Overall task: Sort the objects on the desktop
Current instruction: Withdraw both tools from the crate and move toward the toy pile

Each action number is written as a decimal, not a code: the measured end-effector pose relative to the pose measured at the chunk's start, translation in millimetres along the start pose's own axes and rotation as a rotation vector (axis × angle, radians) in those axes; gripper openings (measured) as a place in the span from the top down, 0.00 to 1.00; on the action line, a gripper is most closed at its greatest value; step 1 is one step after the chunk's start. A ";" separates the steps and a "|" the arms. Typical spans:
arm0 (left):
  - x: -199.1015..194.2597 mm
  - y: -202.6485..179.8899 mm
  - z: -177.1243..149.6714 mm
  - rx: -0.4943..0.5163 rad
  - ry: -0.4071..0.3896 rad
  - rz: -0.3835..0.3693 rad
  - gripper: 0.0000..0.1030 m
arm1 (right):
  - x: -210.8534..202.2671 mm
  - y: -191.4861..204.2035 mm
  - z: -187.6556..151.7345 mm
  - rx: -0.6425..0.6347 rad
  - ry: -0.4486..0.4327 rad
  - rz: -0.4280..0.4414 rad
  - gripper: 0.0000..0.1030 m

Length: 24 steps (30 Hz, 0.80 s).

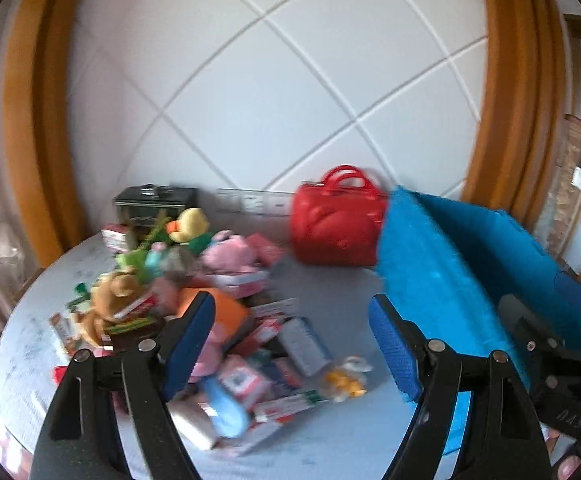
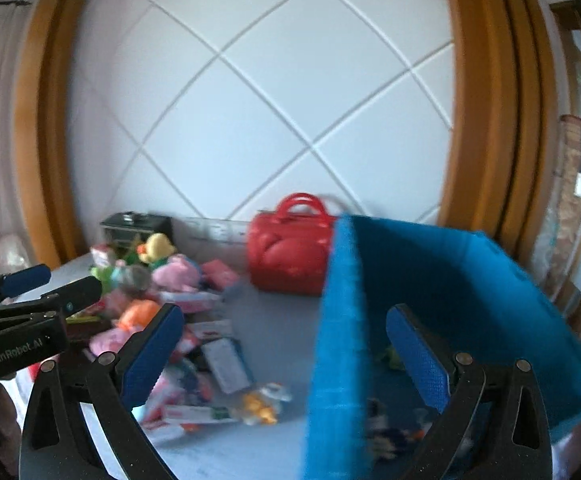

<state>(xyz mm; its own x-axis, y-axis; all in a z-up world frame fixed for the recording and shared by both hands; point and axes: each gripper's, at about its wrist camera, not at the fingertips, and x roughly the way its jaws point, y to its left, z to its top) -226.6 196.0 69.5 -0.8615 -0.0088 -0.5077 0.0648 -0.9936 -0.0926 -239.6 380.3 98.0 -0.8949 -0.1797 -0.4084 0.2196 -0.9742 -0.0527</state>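
Desktop objects to be sorted lie in a loose heap (image 1: 194, 320) of plush toys, small cartons and packets on the counter (image 1: 330, 312), to the left of the blue fabric bin (image 2: 430, 288), which serves as the landmark here. Nearest the cameras, the left gripper (image 1: 292, 344) has its jaws spread wide with nothing between them, hanging over the near edge of the heap left of the bin; the right gripper (image 2: 294, 354) is likewise wide and empty, straddling the bin's near-left wall. That wall is the first risk: a finger could catch it and tip or drag the soft bin. Just left of the bin, a small yellow-and-white wrapped item (image 1: 346, 380) sits apart from the heap and looks easy to knock aside. Inside the bin a few items (image 2: 386, 432) rest on its floor, too blurred to name. Further left, the stacked cartons and plush could slide if one is tugged from below. Behind the bin's left corner stands a red handbag (image 1: 336, 224), and far left of it a dark tin box (image 1: 154, 200).
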 end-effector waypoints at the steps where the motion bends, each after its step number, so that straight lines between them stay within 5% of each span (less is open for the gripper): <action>1: -0.5 14.6 -2.1 -0.001 0.000 0.012 0.24 | 4.9 13.4 -1.8 0.006 0.002 0.014 0.00; 7: 1.8 124.1 -23.0 -0.019 0.014 0.072 0.24 | 46.9 81.1 -20.0 0.042 0.111 0.102 0.00; 11: 8.8 190.1 -41.9 0.018 0.035 0.184 0.24 | 66.7 118.0 -40.5 0.071 0.172 0.112 0.00; 15: 23.9 257.9 -64.4 -0.007 0.104 0.197 0.24 | 85.1 146.0 -68.0 0.096 0.250 0.090 0.00; 24: 52.1 340.9 -107.6 -0.070 0.245 0.285 0.24 | 117.9 178.0 -120.4 0.103 0.458 0.069 0.00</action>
<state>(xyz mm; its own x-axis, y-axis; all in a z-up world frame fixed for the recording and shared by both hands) -195.3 -131.0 -80.7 -0.6586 -0.2481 -0.7104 0.3260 -0.9450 0.0277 -259.3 202.2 -69.2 -0.6108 -0.1884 -0.7690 0.2127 -0.9746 0.0698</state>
